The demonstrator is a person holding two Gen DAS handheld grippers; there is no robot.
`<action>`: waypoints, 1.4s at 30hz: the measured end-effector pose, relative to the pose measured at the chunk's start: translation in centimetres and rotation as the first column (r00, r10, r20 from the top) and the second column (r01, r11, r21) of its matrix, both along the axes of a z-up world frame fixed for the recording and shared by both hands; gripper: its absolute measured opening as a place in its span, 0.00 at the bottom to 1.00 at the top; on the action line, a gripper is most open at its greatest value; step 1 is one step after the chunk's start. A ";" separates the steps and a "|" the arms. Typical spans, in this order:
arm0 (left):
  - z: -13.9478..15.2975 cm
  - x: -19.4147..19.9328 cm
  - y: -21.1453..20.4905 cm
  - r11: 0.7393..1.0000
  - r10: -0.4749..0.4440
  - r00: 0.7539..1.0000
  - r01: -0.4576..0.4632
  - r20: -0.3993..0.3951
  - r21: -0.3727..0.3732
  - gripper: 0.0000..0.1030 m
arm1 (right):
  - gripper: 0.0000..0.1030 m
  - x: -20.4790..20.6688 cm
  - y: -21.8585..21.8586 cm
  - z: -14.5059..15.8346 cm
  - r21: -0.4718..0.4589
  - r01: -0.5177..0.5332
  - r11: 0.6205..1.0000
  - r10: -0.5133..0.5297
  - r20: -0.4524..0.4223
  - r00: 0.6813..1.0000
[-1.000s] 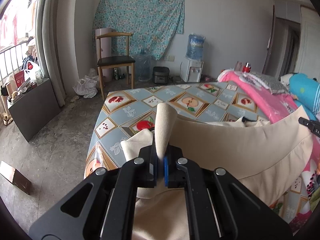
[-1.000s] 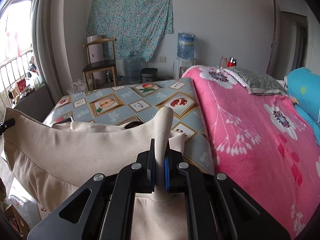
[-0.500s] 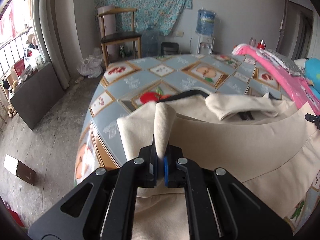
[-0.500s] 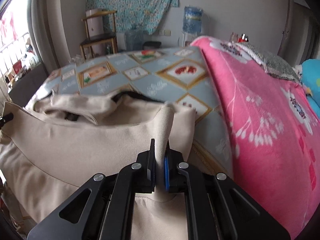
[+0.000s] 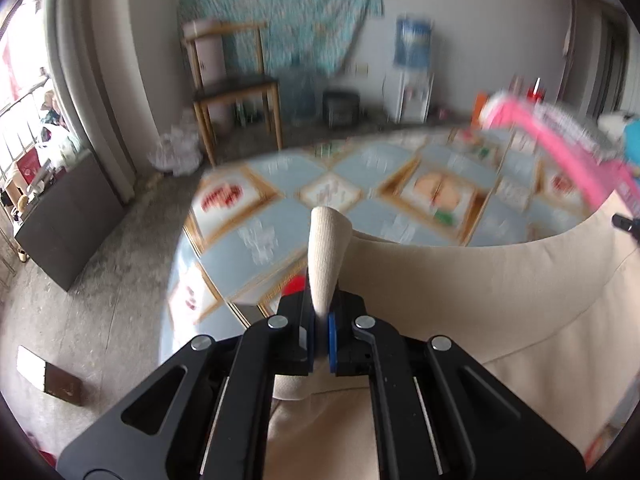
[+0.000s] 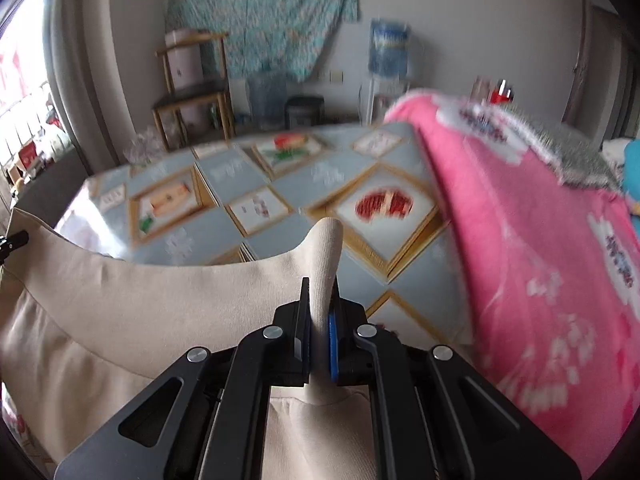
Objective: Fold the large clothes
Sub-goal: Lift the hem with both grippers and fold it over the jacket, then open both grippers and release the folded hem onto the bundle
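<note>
Our left gripper point(image 5: 320, 334) has its fingers clamped on one ribbed corner of the large beige knit garment point(image 5: 460, 288), our right gripper point(image 6: 319, 340) on the other; its hem hangs stretched between them above the fruit-patterned blue bed point(image 6: 256, 184), beside the pink floral blanket point(image 6: 540, 240).

Daylight pours in from the window point(image 5: 28, 120) at the far left, blown out to white and pink glare in both views. The room reads bright and soft, with no hard shadows. Motion blur smears the patterned bedspread point(image 5: 360, 184) and pink blanket point(image 6: 540, 240), while each black claw stays sharp up close. Fisheye bending curves the walls, and dark vignette fills the corners.
</note>
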State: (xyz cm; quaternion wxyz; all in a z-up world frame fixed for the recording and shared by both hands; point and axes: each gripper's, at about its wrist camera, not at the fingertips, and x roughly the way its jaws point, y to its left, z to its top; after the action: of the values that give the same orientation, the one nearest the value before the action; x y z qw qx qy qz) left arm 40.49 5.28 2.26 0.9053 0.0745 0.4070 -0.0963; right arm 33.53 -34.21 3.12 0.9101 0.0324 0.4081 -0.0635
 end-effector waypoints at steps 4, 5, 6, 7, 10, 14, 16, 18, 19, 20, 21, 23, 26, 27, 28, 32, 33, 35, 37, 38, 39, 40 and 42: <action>-1.4 1.0 0.1 1.000 0.008 0.999 -0.008 -0.041 0.003 0.04 | 0.06 0.8 -1.3 -1.5 0.091 0.016 0.996 -0.014 -0.026 1.000; -0.7 0.8 0.3 1.000 0.005 1.000 -0.005 -0.023 -0.003 0.04 | 0.06 0.6 -1.4 -0.9 0.102 0.014 0.995 -0.013 -0.006 1.000; 0.1 0.6 0.3 1.000 -0.001 1.000 0.001 -0.003 -0.003 0.04 | 0.06 0.5 -1.4 -0.3 0.112 0.011 0.994 -0.013 0.014 1.000; 0.5 0.5 0.4 1.000 -0.008 1.000 0.009 0.011 -0.004 0.04 | 0.06 0.5 -1.5 0.1 0.115 0.010 0.993 -0.013 0.027 1.000; 0.8 1.3 0.6 1.000 0.003 1.000 -0.003 0.012 -0.013 0.04 | 0.06 1.3 -1.7 0.2 0.119 0.015 0.993 -0.018 0.028 0.999; -3.0 3.7 0.0 1.000 0.015 0.990 -0.013 -0.139 0.015 0.06 | 0.07 3.3 -1.7 -2.5 0.113 0.018 0.993 -0.009 -0.082 0.997; -3.3 3.8 -0.1 0.999 0.017 0.988 -0.013 -0.151 0.033 0.15 | 0.16 3.6 -1.5 -3.0 0.102 0.008 0.995 0.005 -0.127 0.992; -2.0 3.2 0.6 1.000 0.021 0.991 -0.019 -0.134 0.014 0.23 | 0.32 2.8 -1.7 -2.2 0.094 0.018 0.995 -0.007 -0.124 0.992; -1.3 2.9 0.9 1.000 0.026 0.993 -0.025 -0.116 0.013 0.32 | 0.36 1.8 -2.0 -0.9 0.096 0.023 0.995 -0.014 -0.094 0.995; -0.2 2.3 1.4 0.999 0.031 0.996 -0.031 -0.089 0.011 0.36 | 0.49 1.0 -2.1 0.1 0.092 0.031 0.995 -0.024 -0.071 0.997; 1.0 1.4 1.9 1.000 0.026 0.998 -0.026 -0.060 0.001 0.41 | 0.55 -0.1 -2.0 1.3 0.088 0.033 0.996 -0.029 -0.047 0.998; 2.8 -0.8 2.0 1.000 -0.010 1.000 0.010 -0.019 -0.015 0.50 | 0.57 -2.3 -1.3 3.2 0.085 -0.003 0.996 0.004 -0.018 1.000; 4.0 -4.9 1.8 0.994 -0.100 0.995 0.100 -0.007 -0.036 0.62 | 0.57 -6.6 1.1 4.5 0.073 -0.088 0.993 0.089 -0.007 0.996; 3.9 -6.1 1.7 0.991 -0.130 0.991 0.129 -0.015 -0.046 0.66 | 0.57 -7.8 1.9 4.5 0.064 -0.108 0.992 0.109 -0.010 0.994; 3.3 -7.7 1.5 0.985 -0.164 0.986 0.162 -0.034 -0.061 0.68 | 0.57 -9.7 3.0 4.1 0.060 -0.134 0.989 0.135 -0.023 0.991; -1.5 -11.1 1.7 0.987 -0.156 0.972 0.145 -0.178 -0.069 0.68 | 0.57 -13.0 4.2 0.2 0.065 -0.137 0.988 0.143 -0.114 0.983; -2.9 -11.3 2.0 0.990 -0.137 0.968 0.126 -0.213 -0.060 0.69 | 0.57 -13.1 4.0 -1.4 0.069 -0.112 0.991 0.122 -0.153 0.981; -3.6 -11.4 3.1 0.985 -0.129 0.972 0.103 -0.198 -0.136 0.70 | 0.57 -13.2 3.5 -3.4 0.077 -0.097 0.992 0.109 -0.173 0.979; -3.4 -11.3 3.7 0.988 -0.107 0.976 0.084 -0.190 -0.126 0.69 | 0.57 -12.9 3.5 -3.1 0.076 -0.090 0.993 0.102 -0.171 0.980; -2.9 -11.3 4.0 0.991 -0.087 0.979 0.066 -0.186 -0.117 0.68 | 0.57 -12.9 3.5 -2.4 0.079 -0.071 0.994 0.084 -0.172 0.982; -2.3 -11.6 4.3 0.989 -0.081 0.981 0.058 -0.178 -0.135 0.68 | 0.57 -13.2 3.7 -1.6 0.075 -0.065 0.995 0.076 -0.159 0.984; -1.7 -12.0 4.6 0.987 -0.086 0.983 0.061 -0.165 -0.150 0.68 | 0.57 -13.5 4.0 -0.9 0.066 -0.071 0.995 0.080 -0.146 0.986; -0.8 -13.2 5.0 0.985 -0.103 0.987 0.084 -0.121 -0.149 0.69 | 0.57 -14.5 5.1 0.4 0.016 -0.090 0.996 0.091 -0.106 0.990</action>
State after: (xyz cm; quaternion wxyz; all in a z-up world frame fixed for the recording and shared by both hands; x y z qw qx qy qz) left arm 27.29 10.26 1.50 0.8747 0.0221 0.4524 -0.1724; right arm 19.06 -29.14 3.54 0.8888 0.0156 0.4575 -0.0213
